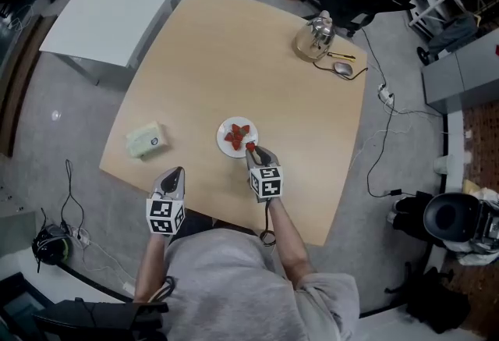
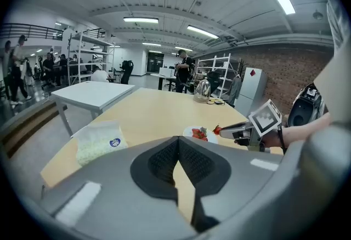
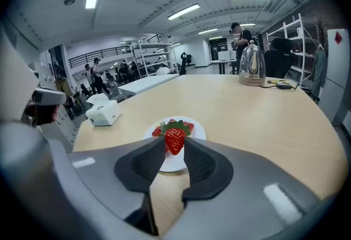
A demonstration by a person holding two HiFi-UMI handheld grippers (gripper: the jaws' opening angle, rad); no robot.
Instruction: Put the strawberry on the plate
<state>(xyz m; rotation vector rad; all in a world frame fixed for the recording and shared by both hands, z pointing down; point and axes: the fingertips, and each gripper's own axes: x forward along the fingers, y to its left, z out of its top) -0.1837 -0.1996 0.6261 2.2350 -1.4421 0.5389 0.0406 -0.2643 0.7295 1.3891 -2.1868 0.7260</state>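
Your strawberry (image 3: pixel 174 140), bright red, seeded, green-capped and tip down, sits pinched between your right gripper's (image 1: pixel 254 154) pads at the near edge of the white plate (image 3: pixel 200 132), which holds other strawberries (image 1: pixel 238 133). Your left gripper (image 2: pixel 178 144) is closed and empty.

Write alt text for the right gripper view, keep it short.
The right gripper holds a red strawberry between its jaw tips, over the near edge of a white plate that carries other strawberries. The plate sits on a light wooden table, with a tissue pack at left and a kettle far behind.
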